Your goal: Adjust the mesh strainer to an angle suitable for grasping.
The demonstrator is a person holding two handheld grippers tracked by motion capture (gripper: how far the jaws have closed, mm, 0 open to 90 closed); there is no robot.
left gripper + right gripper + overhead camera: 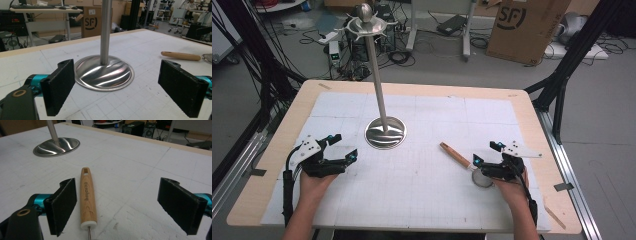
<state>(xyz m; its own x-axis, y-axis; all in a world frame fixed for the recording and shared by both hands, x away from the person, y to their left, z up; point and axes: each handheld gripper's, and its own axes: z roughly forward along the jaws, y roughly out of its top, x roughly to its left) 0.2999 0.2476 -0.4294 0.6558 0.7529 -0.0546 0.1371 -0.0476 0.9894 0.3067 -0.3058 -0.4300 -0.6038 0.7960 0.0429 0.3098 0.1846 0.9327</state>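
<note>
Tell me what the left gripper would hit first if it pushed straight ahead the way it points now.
Probably the round base of the metal stand, which lies dead ahead between the open jaws of the left gripper, with its pole rising just behind. Bare table mat lies in between; the depth is hard to judge.

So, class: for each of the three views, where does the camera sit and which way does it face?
High view: above the near edge, facing forward and down on the table; both forearms and tongs show.
Left gripper view: on the left tongs, facing the metal stand; open jaws show.
Right gripper view: on the right tongs, facing the wooden handle; open jaws show.
All share the stand.
</note>
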